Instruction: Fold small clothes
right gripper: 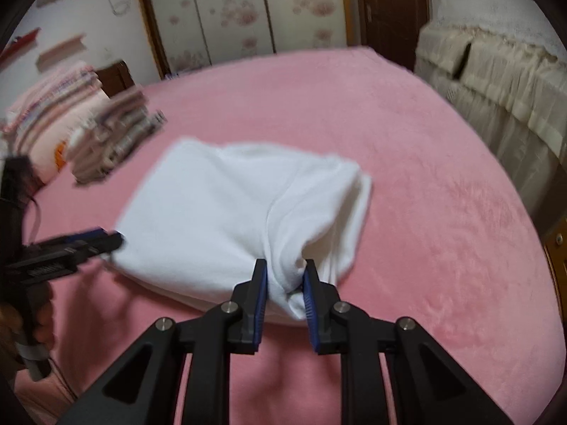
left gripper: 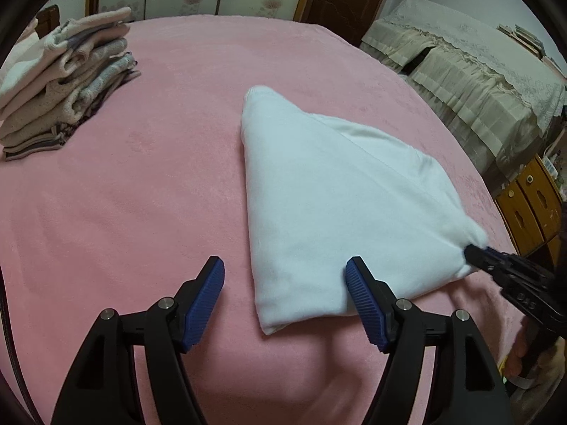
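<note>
White folded garment (left gripper: 319, 212) lies mid-bed on the pink blanket (left gripper: 141, 194). Left view shows the left gripper (left gripper: 285, 297) apart, straddling its near corner, nothing pinched. Right view alone shows the right gripper (right gripper: 285, 283) nipping a bunched corner. Open blanket on all sides. One stack of folded clothes (left gripper: 63, 81) far left; possibly a second behind, blurred.
</note>
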